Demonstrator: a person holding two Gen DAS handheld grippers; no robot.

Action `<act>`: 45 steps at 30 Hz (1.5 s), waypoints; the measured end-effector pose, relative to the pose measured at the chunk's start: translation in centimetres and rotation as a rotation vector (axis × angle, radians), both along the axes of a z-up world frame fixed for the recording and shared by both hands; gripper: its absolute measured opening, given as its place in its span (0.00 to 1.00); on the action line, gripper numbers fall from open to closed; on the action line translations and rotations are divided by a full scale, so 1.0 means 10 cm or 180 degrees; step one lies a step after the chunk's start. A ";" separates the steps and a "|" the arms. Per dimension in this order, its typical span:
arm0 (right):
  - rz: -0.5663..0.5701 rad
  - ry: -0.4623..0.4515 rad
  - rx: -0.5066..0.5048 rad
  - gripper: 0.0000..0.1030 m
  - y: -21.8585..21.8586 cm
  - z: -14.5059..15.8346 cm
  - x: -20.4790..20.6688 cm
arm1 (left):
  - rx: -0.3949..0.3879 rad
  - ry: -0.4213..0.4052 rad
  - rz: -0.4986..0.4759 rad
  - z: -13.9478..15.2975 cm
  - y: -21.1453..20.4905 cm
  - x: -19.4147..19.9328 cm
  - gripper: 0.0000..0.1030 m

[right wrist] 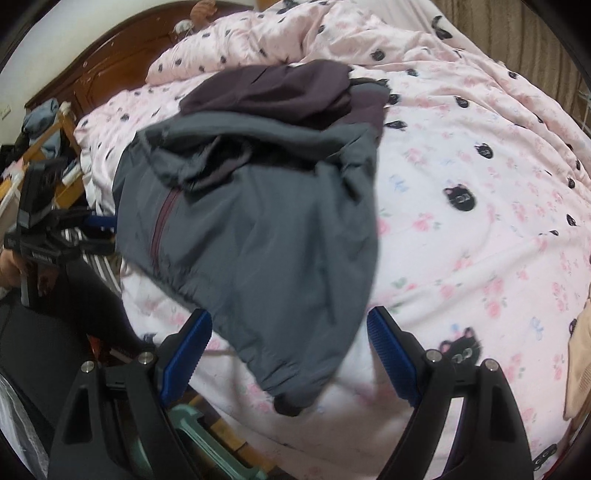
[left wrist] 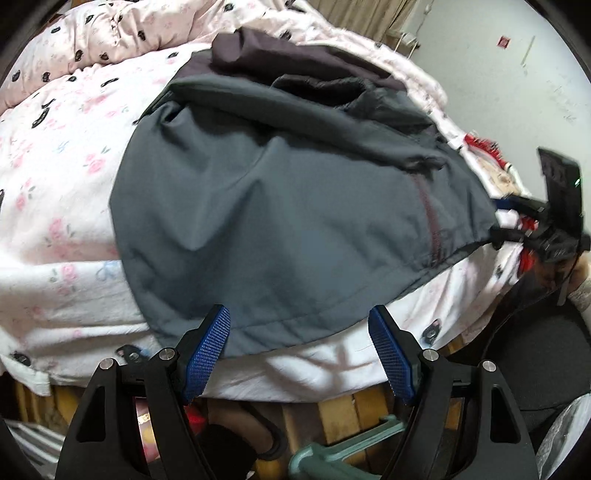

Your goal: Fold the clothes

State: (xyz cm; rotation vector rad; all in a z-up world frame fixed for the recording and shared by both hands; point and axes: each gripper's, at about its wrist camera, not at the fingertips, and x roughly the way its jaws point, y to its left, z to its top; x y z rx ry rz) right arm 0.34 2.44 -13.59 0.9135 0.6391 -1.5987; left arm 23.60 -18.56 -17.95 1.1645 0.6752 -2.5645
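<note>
A grey garment (left wrist: 280, 206) with a dark red zip lies crumpled on the bed, and its near hem hangs towards the bed's edge. A dark purple garment (left wrist: 295, 55) is bunched behind it. My left gripper (left wrist: 299, 317) is open just over the near hem, with grey cloth between the blue pads (left wrist: 207, 350) but not pinched. In the right wrist view the grey garment (right wrist: 258, 240) tapers to a corner that lies between the fingers of my open right gripper (right wrist: 288, 317). Each gripper shows in the other's view: the right gripper (left wrist: 498, 219) and the left gripper (right wrist: 107, 234), both at the zip side.
The bed sheet (right wrist: 461, 240) is pink with flowers and black cats; a quilt (right wrist: 258, 33) is heaped at the back. A wooden headboard (right wrist: 110, 62) stands at the far left. Below the bed edge are wooden slats (left wrist: 332, 413) and a green hanger (left wrist: 332, 454).
</note>
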 end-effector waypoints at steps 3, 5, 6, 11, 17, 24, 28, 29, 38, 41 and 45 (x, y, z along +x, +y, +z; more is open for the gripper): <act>0.0006 -0.0004 0.0000 0.86 -0.01 -0.02 0.07 | 0.0041 0.0175 0.0037 0.07 -0.03 0.00 0.70; -0.0025 -0.0062 -0.0026 0.86 -0.01 -0.02 0.06 | 0.0047 0.0258 0.0059 0.11 -0.05 0.02 0.70; -0.0037 -0.0096 -0.0040 0.86 -0.01 -0.02 0.04 | 0.0049 0.0286 0.0065 0.11 -0.05 0.02 0.70; -0.0125 -0.0359 -0.0161 0.86 0.01 0.03 -0.06 | 0.0041 0.0304 0.0053 0.10 -0.08 0.01 0.68; -0.0189 -0.0494 -0.0231 0.86 -0.02 0.06 -0.10 | -0.0003 0.0287 0.0016 0.10 -0.09 0.03 0.67; -0.0167 -0.0475 -0.0243 0.86 -0.07 0.07 -0.07 | 0.0028 0.0257 0.0033 0.11 -0.13 0.11 0.67; -0.0162 -0.0461 -0.0233 0.86 -0.08 0.06 -0.07 | 0.0138 0.0390 0.0214 0.18 -0.26 0.25 0.67; -0.0160 -0.0458 -0.0232 0.86 -0.08 0.06 -0.07 | 0.0151 0.0444 0.0276 0.21 -0.29 0.31 0.67; -0.0139 -0.0433 -0.0209 0.86 -0.09 0.05 -0.06 | 0.0224 0.0370 0.0709 0.15 -0.51 0.54 0.67; -0.0144 -0.0436 -0.0202 0.86 -0.10 0.05 -0.06 | 0.0193 0.0198 0.0666 0.04 -0.52 0.46 0.67; -0.0144 -0.0437 -0.0201 0.86 -0.11 0.05 -0.06 | 0.0157 -0.0005 0.0643 -0.09 -0.54 0.37 0.67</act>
